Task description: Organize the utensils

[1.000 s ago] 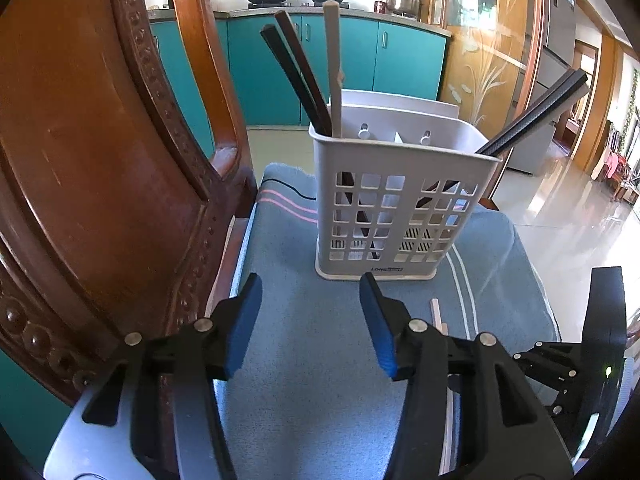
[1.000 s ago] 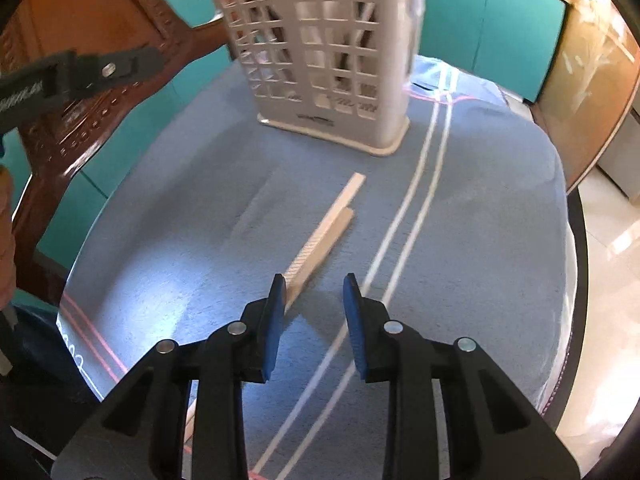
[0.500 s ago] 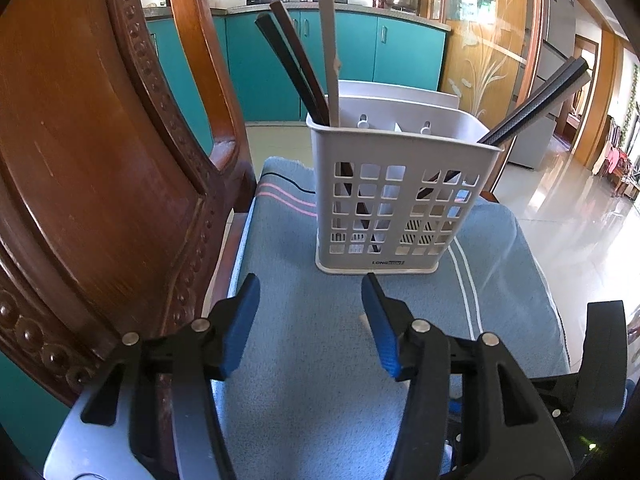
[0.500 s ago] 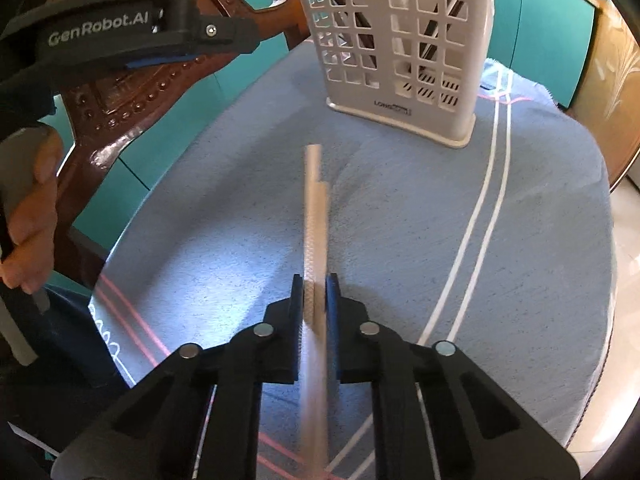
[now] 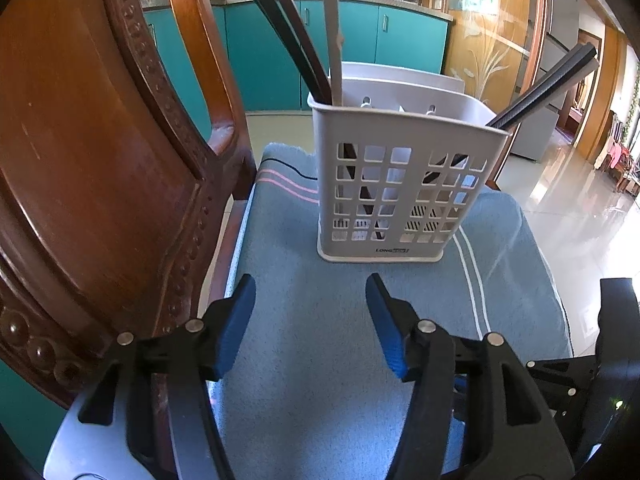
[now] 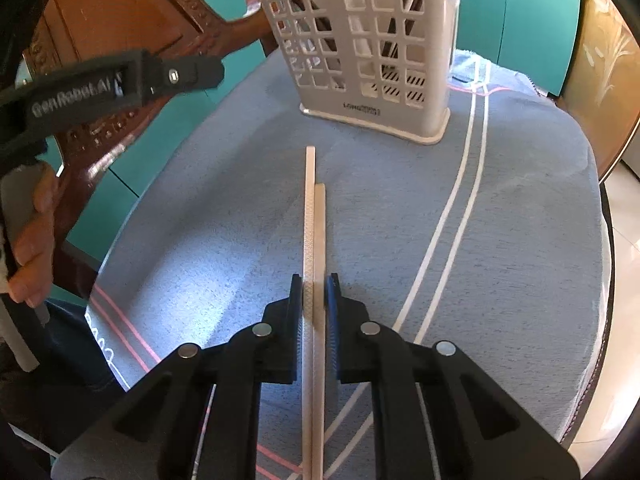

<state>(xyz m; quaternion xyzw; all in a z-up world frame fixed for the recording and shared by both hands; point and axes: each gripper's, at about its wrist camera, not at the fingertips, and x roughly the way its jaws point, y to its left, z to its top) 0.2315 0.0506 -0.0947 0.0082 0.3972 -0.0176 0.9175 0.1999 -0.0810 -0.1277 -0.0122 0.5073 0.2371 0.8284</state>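
A white slotted utensil holder (image 5: 400, 184) stands on a blue towel (image 5: 320, 360), holding dark chopsticks (image 5: 292, 32) and one beige chopstick (image 5: 332, 32). It also shows in the right wrist view (image 6: 372, 48). My right gripper (image 6: 314, 292) is shut on a pair of beige chopsticks (image 6: 314, 220), which point forward toward the holder, above the towel (image 6: 500, 240). My left gripper (image 5: 308, 312) is open and empty, hovering over the towel just in front of the holder. It also shows in the right wrist view (image 6: 120, 84).
A carved wooden chair back (image 5: 100, 160) rises close on the left. Teal kitchen cabinets (image 5: 400, 40) and pots stand behind. The towel's right edge drops off to a shiny tiled floor (image 5: 580, 220).
My right gripper closed on the beige chopsticks lying on the towel and lifted them, now pointing at the holder. My left gripper stayed open, barely moving.
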